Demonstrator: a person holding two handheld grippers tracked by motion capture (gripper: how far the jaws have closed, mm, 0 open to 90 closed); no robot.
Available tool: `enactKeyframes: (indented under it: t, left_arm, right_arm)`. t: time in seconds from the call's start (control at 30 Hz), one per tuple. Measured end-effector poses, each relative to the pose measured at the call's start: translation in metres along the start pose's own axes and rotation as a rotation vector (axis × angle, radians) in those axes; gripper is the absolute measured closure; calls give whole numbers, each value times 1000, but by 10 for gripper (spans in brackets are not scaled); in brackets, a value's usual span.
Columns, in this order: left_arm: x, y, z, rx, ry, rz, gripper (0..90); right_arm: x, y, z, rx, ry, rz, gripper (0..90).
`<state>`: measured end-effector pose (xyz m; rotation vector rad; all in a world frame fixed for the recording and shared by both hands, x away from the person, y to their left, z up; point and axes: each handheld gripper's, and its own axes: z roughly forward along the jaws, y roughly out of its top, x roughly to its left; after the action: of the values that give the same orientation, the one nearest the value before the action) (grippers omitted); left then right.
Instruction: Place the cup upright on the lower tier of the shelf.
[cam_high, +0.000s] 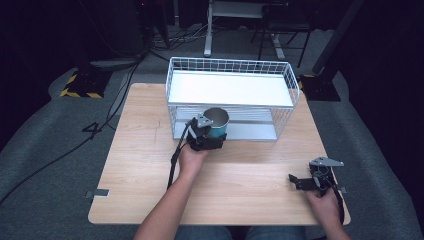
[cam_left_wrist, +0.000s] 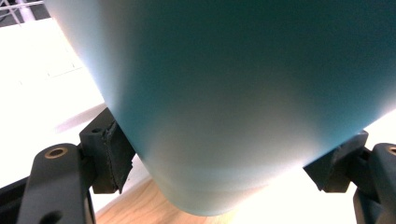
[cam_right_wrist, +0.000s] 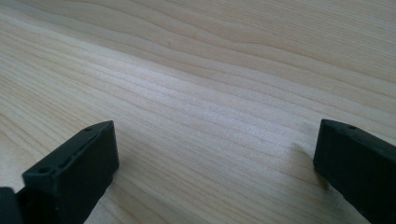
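— So where does the teal cup (cam_high: 218, 126) sit against the fingers?

— Right between those of the left gripper (cam_high: 206, 134). In the left gripper view a pad (cam_left_wrist: 113, 156) presses on each flank of the cup's wall (cam_left_wrist: 243, 107), so the fingers are clamped on it. The cup stands upright, its long axis vertical and its open mouth up, with the fingers closing across it from the person's side.

— And where is it on the tabletop (cam_high: 150, 165)?

— At the front of the white wire rack (cam_high: 231, 95), just before the opening of the lower tier. The rack's upper shelf lies beyond and above the cup. Whether the base touches the wood I cannot tell.

— The other hand?

— The right gripper (cam_high: 299, 181) rests well apart, near the tabletop's right front corner. Its fingers (cam_right_wrist: 74, 161) stand wide apart over bare wood, holding nothing.

— So which hand has the next move?

— The left one, I judge. The rack lies straight ahead of it, the right far off.
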<state>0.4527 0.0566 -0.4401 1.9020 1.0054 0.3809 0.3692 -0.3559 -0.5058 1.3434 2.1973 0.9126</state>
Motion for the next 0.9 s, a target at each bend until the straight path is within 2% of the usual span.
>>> enactKeyframes:
  t: [0.2, 0.33, 0.47, 0.63, 0.67, 0.73, 0.77, 0.8, 0.83, 0.9]
  left_arm:
    - [0, 7, 15, -4, 15, -4, 224]
    - [-3, 8, 23, -31, 25, -25, 224]
    - [-3, 11, 35, -29, 43, -45, 224]
    - [-1, 15, 43, -37, 49, -53, 224]
    - [0, 17, 45, -36, 52, -44, 224]
    - [-1, 19, 50, -42, 58, -62, 224]
    - [1, 21, 53, -46, 53, -43, 224]
    - [-2, 21, 55, -54, 66, -78, 224]
    - [-2, 21, 57, -54, 68, -89, 224]
    - [-1, 21, 61, -59, 67, -85, 224]
  right_arm:
    - [0, 0, 0, 1, 3, -4, 3]
    - [1, 0, 0, 0, 3, -6, 5]
    - [1, 0, 0, 0, 3, -6, 5]
    - [1, 0, 0, -2, 0, -7, 5]
    - [1, 0, 0, -2, 0, -6, 5]
    - [1, 0, 0, -2, 0, -7, 5]
    - [1, 0, 0, -1, 0, -6, 5]
    - [1, 0, 0, -1, 0, -6, 5]
    - [1, 0, 0, -1, 0, -6, 5]
    - [1, 0, 0, 0, 0, -4, 5]
